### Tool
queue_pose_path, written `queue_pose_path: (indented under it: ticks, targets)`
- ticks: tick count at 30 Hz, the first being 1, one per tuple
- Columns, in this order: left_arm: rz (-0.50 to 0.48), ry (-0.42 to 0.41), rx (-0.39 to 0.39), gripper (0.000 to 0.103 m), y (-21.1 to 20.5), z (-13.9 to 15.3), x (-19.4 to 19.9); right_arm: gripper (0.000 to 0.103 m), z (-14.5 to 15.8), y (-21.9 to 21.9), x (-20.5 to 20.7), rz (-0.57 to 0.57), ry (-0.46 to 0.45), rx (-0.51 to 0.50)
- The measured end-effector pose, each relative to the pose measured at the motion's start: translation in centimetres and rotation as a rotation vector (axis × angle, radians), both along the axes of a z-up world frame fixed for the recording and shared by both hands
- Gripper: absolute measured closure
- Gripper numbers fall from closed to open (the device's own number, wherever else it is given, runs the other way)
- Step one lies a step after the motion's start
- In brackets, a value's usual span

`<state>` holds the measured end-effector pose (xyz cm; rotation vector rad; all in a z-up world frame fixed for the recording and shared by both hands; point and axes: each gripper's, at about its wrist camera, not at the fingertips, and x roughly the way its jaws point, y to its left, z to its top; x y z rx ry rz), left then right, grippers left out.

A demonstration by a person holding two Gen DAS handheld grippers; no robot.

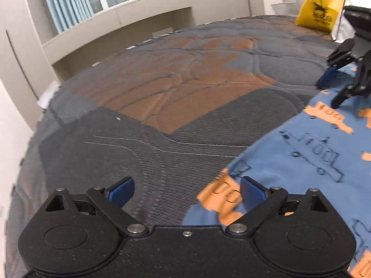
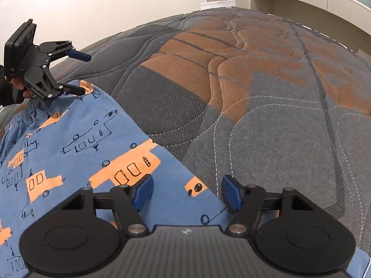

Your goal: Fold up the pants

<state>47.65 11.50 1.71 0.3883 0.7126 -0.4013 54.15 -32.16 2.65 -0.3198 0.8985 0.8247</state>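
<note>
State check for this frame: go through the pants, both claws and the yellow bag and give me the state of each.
pants: spread flat on the mattress, unfolded, elastic waistband showing near the left claw.
left claw: open, empty, over the pants edge.
right claw: open, empty, over the pants edge.
yellow bag: upright at the far end of the mattress.

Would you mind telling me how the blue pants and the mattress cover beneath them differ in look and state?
The pants are blue with orange printed vehicles; the mattress cover is grey with broad orange patches. The pants lie loose with a gathered waistband; the mattress cover is quilted with curved stitch lines. Both are fabric with orange in them. The left gripper and right gripper are open over the pants' edge.
</note>
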Motion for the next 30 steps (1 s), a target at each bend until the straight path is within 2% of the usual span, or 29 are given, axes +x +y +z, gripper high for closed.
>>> queue_pose_path:
  ticks: [1, 2, 4, 5, 6, 8, 11, 14, 17, 22, 26, 29, 30]
  targets:
    - [0.002, 0.013, -0.008, 0.024, 0.1, -0.2, 0.0, 0.050, 0.1, -0.1, 0.0, -0.001, 0.007, 0.009]
    - [0.016, 0.028, -0.011, 0.034, 0.1, -0.3, 0.1, 0.057, 0.1, -0.2, 0.0, 0.002, 0.013, 0.022]
    - [0.028, 0.065, -0.051, 0.073, 0.0, -0.3, 0.1, 0.083, 0.4, -0.2, -0.4, -0.004, -0.008, 0.022]
    - [0.024, 0.081, -0.078, 0.083, 0.0, -0.2, 0.0, 0.089, 0.5, -0.1, -0.6, -0.004, -0.014, 0.020]
    - [0.018, 0.087, -0.088, 0.100, -0.2, -0.1, -0.3, 0.097, 0.6, 0.1, -0.9, -0.002, -0.021, 0.016]
    - [0.016, 0.053, -0.055, 0.102, -1.0, 0.2, -1.0, 0.100, 1.0, 0.5, -1.6, 0.001, -0.056, -0.005]
    - [0.032, -0.028, -0.011, 0.103, -1.6, 1.3, -1.9, 0.100, 1.7, 1.8, -2.7, 0.003, -0.157, -0.051]
    - [0.098, -0.111, -0.016, 0.103, -0.7, 2.8, -2.0, 0.100, 3.1, 2.7, -2.8, -0.042, -0.275, -0.057]
    - [0.145, -0.130, -0.023, 0.103, 0.2, 3.1, -1.6, 0.100, 4.3, 4.4, -1.7, -0.076, -0.358, -0.061]
    - [0.187, -0.067, -0.015, 0.103, 0.6, 0.9, -0.4, 0.100, 2.6, 6.9, 1.1, -0.073, -0.328, -0.110]
    - [0.181, -0.028, -0.060, 0.101, 1.3, -0.5, 0.5, 0.100, 0.1, 7.6, 2.2, -0.074, -0.271, -0.142]
    - [0.189, -0.042, -0.110, 0.072, 2.3, -0.1, 0.6, 0.095, 0.2, 6.7, 2.1, -0.069, -0.259, -0.102]
    - [0.183, -0.051, -0.138, 0.056, 2.7, 0.2, 0.4, 0.081, 0.5, 6.3, 2.3, -0.069, -0.244, -0.078]
